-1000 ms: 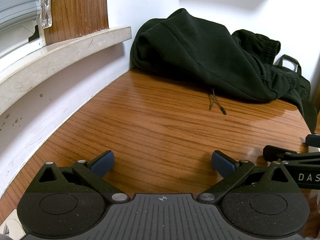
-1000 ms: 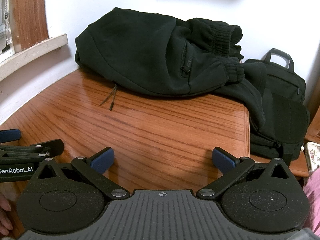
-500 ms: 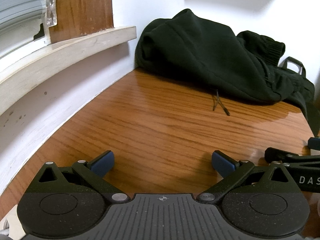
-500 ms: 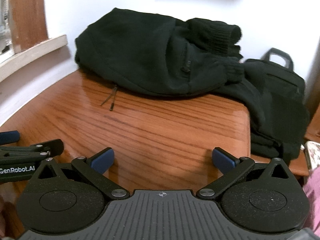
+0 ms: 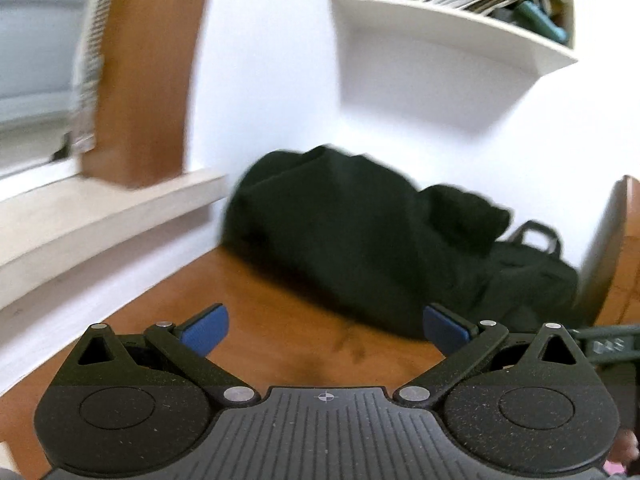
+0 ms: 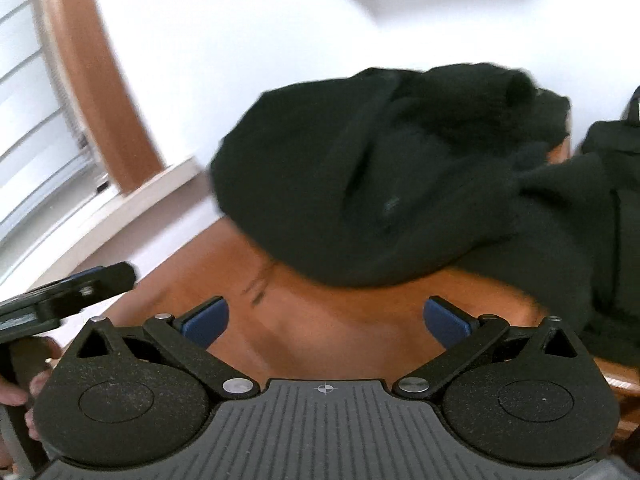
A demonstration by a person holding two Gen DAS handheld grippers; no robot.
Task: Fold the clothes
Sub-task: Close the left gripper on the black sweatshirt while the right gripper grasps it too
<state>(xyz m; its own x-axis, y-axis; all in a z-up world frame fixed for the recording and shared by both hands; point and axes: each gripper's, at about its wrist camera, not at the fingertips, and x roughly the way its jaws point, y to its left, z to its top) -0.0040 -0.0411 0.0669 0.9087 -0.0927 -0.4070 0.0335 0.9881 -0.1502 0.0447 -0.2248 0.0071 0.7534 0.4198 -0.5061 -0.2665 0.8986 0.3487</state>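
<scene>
A black garment [image 5: 340, 232] [image 6: 380, 184] lies bunched in a heap at the far corner of the wooden table [image 5: 280, 332] [image 6: 352, 332], against the white wall. Its drawstring [image 6: 256, 288] trails onto the wood. My left gripper [image 5: 326, 330] is open and empty, with its blue pads wide apart above the table, short of the heap. My right gripper [image 6: 326, 320] is also open and empty, closer to the garment's near edge. Both views are motion-blurred. The left gripper's finger [image 6: 80, 288] shows at the left of the right wrist view.
A black bag [image 5: 532, 276] [image 6: 616, 148] stands beyond the table's right end, partly under the garment. A window sill [image 5: 100, 208] runs along the left wall. A white shelf [image 5: 452, 32] with books hangs above the heap. A hand [image 6: 16, 392] holds the left gripper.
Both grippers have lifted and tilted upward, moving toward the black garment; the shelf has come into the left view. The heap itself has not moved. Both stay open.
</scene>
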